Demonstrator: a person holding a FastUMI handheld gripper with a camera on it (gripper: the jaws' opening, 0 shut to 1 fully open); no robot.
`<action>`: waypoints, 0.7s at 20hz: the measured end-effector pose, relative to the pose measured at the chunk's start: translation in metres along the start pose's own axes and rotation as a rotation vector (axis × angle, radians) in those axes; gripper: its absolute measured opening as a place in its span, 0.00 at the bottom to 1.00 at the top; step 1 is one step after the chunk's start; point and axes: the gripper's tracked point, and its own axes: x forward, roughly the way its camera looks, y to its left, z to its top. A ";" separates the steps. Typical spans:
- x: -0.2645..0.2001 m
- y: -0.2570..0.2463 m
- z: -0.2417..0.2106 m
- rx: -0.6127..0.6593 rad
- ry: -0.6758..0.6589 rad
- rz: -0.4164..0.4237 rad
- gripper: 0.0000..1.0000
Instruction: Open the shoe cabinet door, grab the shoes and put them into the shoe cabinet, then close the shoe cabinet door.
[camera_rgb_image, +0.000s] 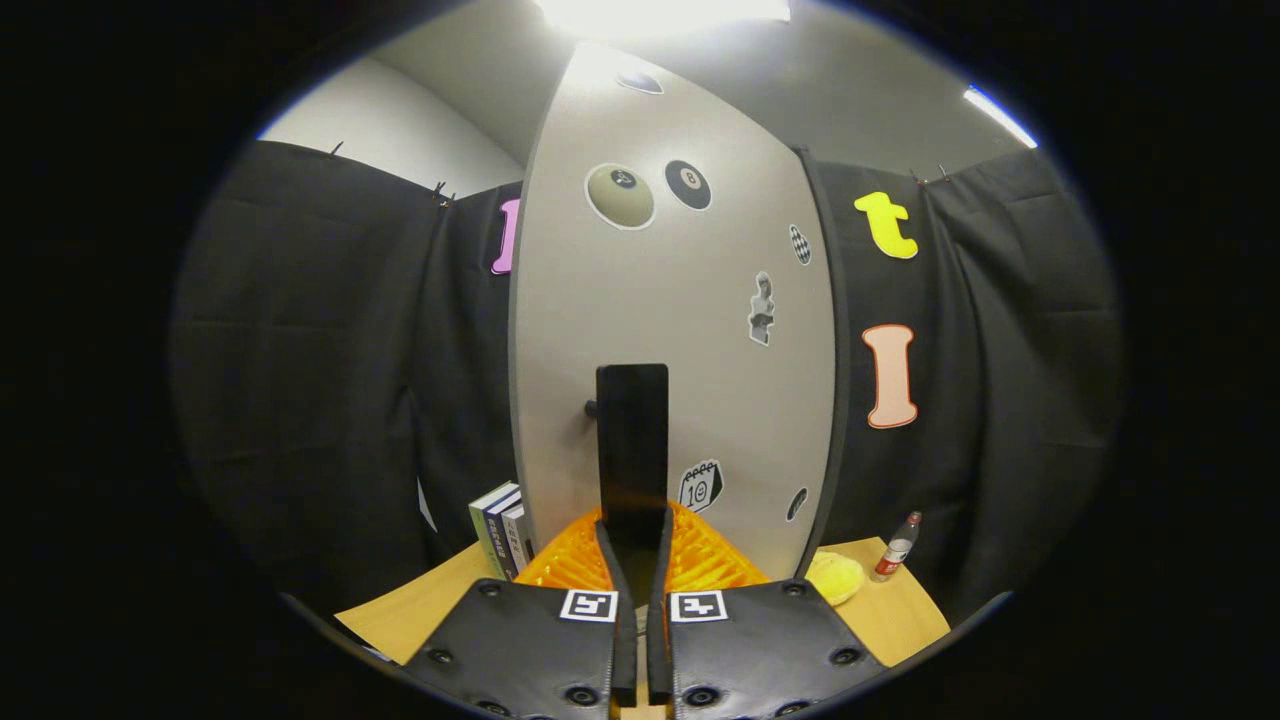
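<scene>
**Jaws nearly together at the cabinet door's black bar**

Looking straight at the shoe cabinet door (670, 300), a pale upright panel with dark edges, dotted with stickers (620, 195). Standing on the wooden desk (905, 610), right ahead of the gripper (635, 525). Cannot tell from here whether shut flush or slightly ajar.

Jaws drawn close, with just a narrow slit left between the two fingers (612, 560). Rising from right beyond the fingertips, a tall black bar (632, 440), upright against the lower middle of the door, with a small dark stub (590, 408) on its left side; looks like the door's handle. Cannot tell whether both fingers press on it or merely sit just below it.

Spread to either side of the fingers, low against the door's foot, an orange ridged thing (700, 560); too hidden to say whether a shoe. To the right of it on the desk, a soft yellow thing (836, 577), also not clear enough to name. Farther right, a small bottle (897, 548) with a red label, upright near the black cloth wall. Left of the door, a few books (500, 525) standing on edge, just beside the door's left edge.
</scene>
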 end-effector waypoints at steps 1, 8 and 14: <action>-0.003 -0.003 -0.001 0.003 0.004 -0.009 0.05; -0.019 -0.034 0.000 0.005 0.006 -0.079 0.05; -0.033 -0.066 -0.001 -0.010 0.002 -0.137 0.04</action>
